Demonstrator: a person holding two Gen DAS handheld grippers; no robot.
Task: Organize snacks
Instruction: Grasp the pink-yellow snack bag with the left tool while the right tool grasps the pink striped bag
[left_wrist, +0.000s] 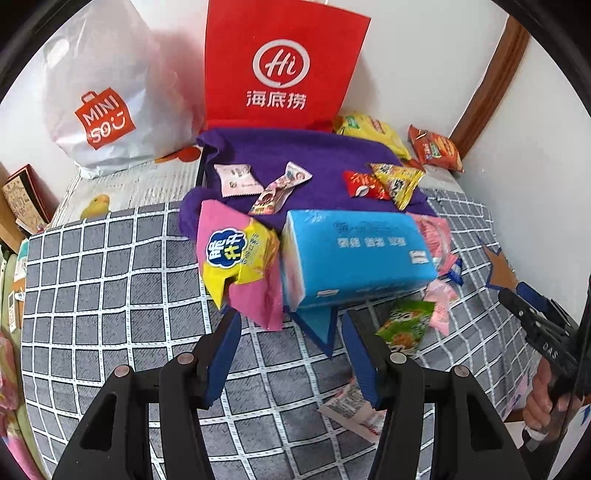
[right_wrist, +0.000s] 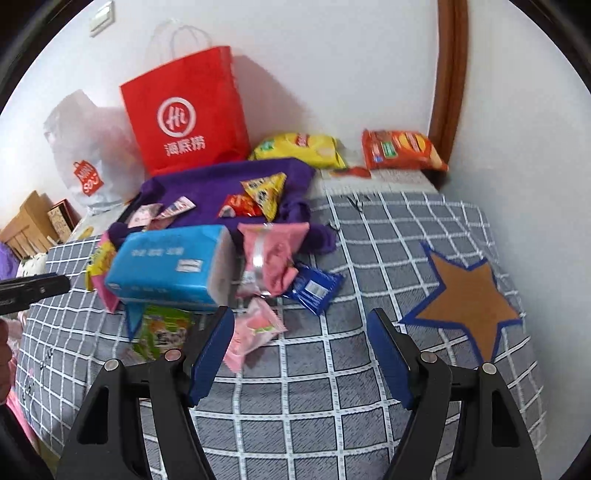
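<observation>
Bare checked blanket (right_wrist: 332, 369) lies between right hand-held gripper (right_wrist: 301, 347) pads.

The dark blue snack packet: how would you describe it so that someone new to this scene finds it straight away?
Start at the big blue tissue pack lying on the grey checked bedspread. Just right of it a crumpled pink wrapper lies, and the dark blue packet pokes out from beside it. It is the only navy wrapper there, flat, with a small white label.

1. The blanket (right_wrist: 332, 369) is patterned in grey with a white grid.
2. A brown star (right_wrist: 467, 295) is edged in blue.
3. The cloth (left_wrist: 295, 155) is coloured purple.
4. The tissue pack (left_wrist: 354, 251) is coloured light blue.
5. The bag (left_wrist: 280, 62) is coloured red.
</observation>
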